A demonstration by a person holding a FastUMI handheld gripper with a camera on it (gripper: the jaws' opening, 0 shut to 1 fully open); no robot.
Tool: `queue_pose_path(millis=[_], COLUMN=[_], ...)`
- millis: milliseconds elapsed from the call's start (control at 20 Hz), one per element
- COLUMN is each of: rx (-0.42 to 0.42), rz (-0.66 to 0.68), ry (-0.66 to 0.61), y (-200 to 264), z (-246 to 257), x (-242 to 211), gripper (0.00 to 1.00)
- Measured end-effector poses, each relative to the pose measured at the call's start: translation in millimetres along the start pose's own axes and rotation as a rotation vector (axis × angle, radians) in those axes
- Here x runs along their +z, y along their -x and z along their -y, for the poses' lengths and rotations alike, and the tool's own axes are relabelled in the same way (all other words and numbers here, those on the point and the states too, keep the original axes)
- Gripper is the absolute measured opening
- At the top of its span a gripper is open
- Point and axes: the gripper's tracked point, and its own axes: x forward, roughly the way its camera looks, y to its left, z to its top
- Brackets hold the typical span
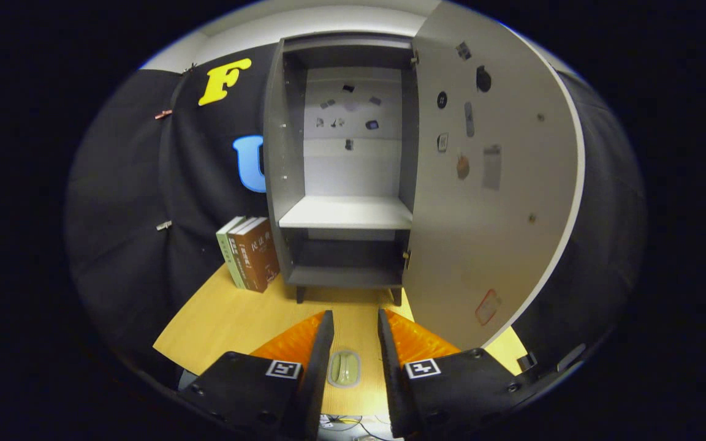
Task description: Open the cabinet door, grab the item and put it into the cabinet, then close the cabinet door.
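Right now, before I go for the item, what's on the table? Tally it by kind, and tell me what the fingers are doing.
Cabinet, door swung open: 1
Books standing left of the cabinet: 3
Small oval item lying flat on the table: 1
Total: 5
The gripper has its fingers open, with the item lying between them, untouched.

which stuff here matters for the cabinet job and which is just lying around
Belongs to the job:
- cabinet, its door already swung open
- small pale green item lying on the table between the fingers
- tongs, open, not touching the item

Just lying about:
- books standing left of the cabinet
- stickers on the cabinet's back wall and door
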Motion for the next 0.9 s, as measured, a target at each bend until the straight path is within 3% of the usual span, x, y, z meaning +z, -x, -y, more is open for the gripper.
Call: queue_pose_path(millis=[200, 550, 900], rx=[0.044, 0.077, 0.055], rz=[-0.159, -0.387, -0.549], ry=[-0.05, -0.009, 0.001], y=[-20, -83, -139], z=[-25, -40, -25], x=[-53, -144, -209], gripper=[0.51, 0.51, 0.5])
